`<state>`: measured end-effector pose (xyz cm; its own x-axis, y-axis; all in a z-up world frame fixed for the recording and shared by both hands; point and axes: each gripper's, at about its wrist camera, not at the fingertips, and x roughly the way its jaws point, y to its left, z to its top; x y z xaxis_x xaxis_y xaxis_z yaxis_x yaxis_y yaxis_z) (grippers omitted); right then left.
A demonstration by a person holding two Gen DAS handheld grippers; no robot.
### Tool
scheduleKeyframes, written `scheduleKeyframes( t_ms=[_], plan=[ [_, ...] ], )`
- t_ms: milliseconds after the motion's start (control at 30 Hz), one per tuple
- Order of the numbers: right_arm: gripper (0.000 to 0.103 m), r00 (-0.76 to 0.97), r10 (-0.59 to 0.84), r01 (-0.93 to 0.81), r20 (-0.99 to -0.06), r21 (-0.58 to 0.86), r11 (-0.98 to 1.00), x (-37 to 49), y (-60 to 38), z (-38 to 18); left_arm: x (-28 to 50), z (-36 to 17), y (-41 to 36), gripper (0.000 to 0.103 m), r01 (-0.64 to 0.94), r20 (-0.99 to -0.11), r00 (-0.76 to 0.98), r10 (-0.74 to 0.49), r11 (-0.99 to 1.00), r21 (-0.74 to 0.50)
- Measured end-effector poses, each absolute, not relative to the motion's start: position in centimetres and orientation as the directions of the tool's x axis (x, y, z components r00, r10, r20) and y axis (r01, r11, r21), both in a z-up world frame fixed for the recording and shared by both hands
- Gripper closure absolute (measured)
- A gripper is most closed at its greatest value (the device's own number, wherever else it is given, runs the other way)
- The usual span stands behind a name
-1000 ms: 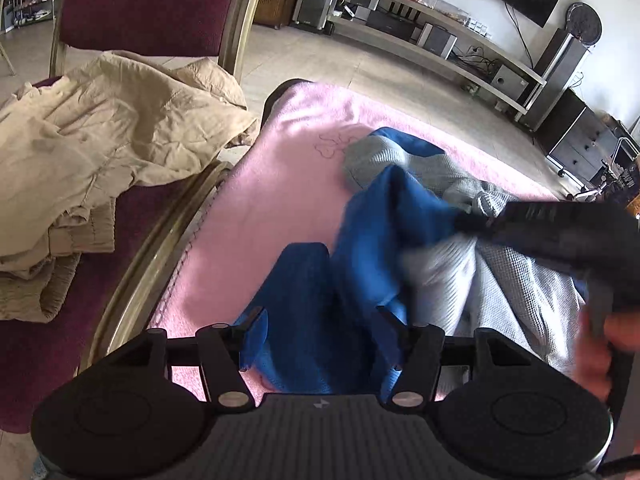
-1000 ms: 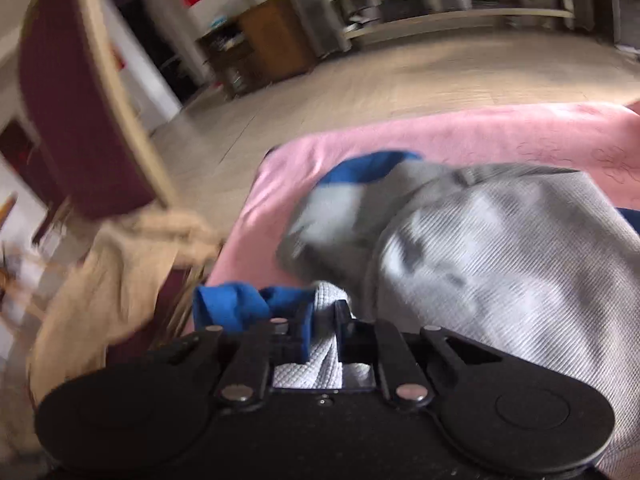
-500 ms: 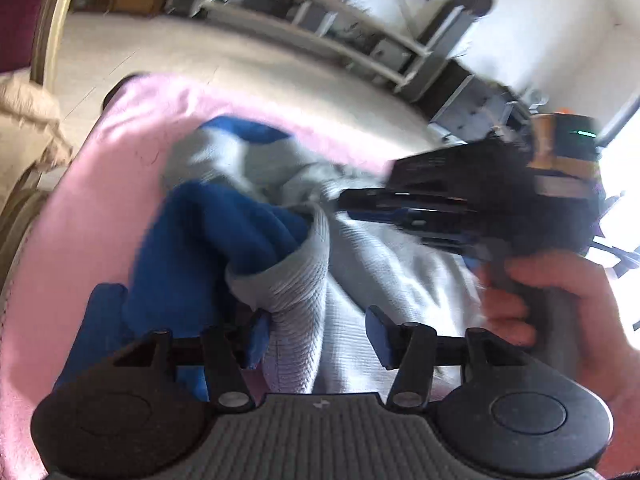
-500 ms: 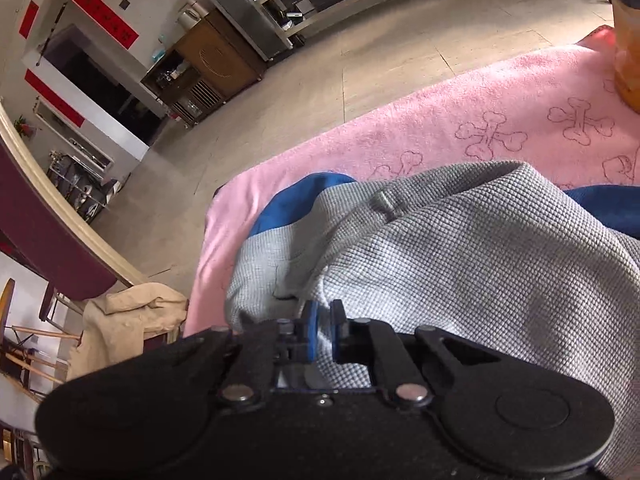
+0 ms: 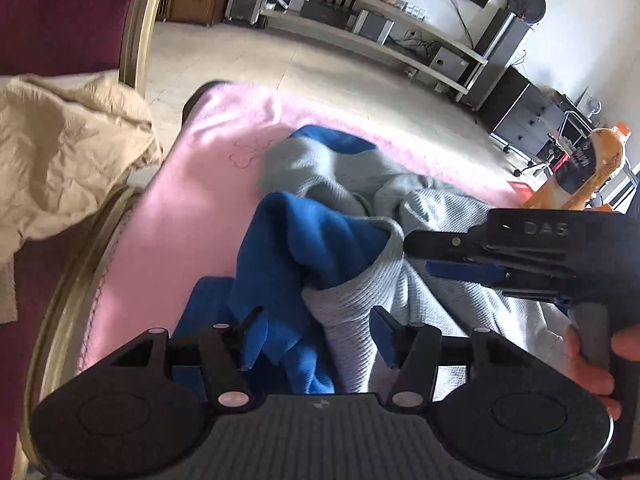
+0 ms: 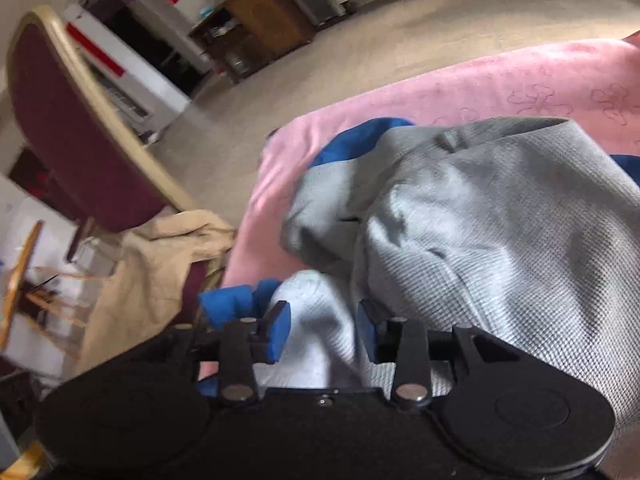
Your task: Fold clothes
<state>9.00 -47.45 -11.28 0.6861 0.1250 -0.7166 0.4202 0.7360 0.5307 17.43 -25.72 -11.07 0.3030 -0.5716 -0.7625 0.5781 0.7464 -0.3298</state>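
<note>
**Op A:** From my seat, biggest first: the pink blanket (image 5: 192, 216) fills the middle of the left wrist view. Its near edge is cut off behind the gripper body.

**Op B:** Same in mine. The grey and blue garment (image 6: 500, 216) lies bunched on it, centre to right of frame. I can't make out what kind of garment it is; the right part runs out of frame.

**Op A:** The maroon chair (image 5: 60, 12) is at upper left, only partly in frame. The beige clothing (image 5: 68, 152) is heaped on its seat at the left edge, the lower part cut off.

**Op B:** My right gripper (image 6: 323, 330) is at lower centre. Its jaws have just been opening; a pale grey fold sits between the pads, and I read it as released. The frame is blurred there.

**Op A:** My left gripper (image 5: 316, 336) is parted wide, blue and grey cloth between the fingers, pads not pressing. A hand (image 5: 592, 364) at the right edge is half hidden. An orange bottle (image 5: 588, 168) at far right is partly hidden too.
</note>
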Motion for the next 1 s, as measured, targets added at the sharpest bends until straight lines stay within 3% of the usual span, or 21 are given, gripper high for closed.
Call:
scheduleKeyframes(
  t_ms=[100,400,467,500,667,800,1000],
  plan=[
    [0.073,0.655,0.083,0.428,-0.751,0.459,0.778,9.3,-46.9,-11.9,17.7,-11.6,-25.9,0.05,0.585,-0.772,0.276,-0.573,0.737,-0.339],
    [0.075,0.674,-0.038,0.176,-0.738,0.111,0.978,9.5,-41.8,-11.4,17.9,-11.7,-26.1,0.051,0.579,-0.772,0.294,-0.564,0.747,-0.326],
    [0.096,0.658,-0.07,0.189,-0.75,0.075,0.979,9.9,-41.9,-12.1,18.0,-11.8,-26.0,0.05,0.575,-0.768,0.292,-0.57,0.746,-0.335],
    [0.1,0.671,-0.092,0.223,-0.735,0.083,0.971,9.6,-42.5,-12.0,18.1,-11.7,-26.0,0.049,0.571,-0.766,0.29,-0.574,0.746,-0.343],
    [0.101,0.672,-0.099,0.447,-0.734,0.295,0.845,8.8,-48.7,-12.2,18.2,-11.6,-26.5,0.048,0.586,-0.734,0.278,-0.62,0.715,-0.382],
    [0.1,0.677,-0.01,0.476,-0.736,0.428,0.768,8.2,-51.5,-13.9,17.5,-10.9,-27.5,0.051,0.648,-0.674,0.225,-0.704,0.625,-0.436],
    [0.1,0.677,0.021,0.469,-0.736,0.452,0.759,8.2,-51.9,-14.1,15.1,-9.5,-29.1,0.052,0.779,-0.599,0.168,-0.783,0.478,-0.406]
  ],
)
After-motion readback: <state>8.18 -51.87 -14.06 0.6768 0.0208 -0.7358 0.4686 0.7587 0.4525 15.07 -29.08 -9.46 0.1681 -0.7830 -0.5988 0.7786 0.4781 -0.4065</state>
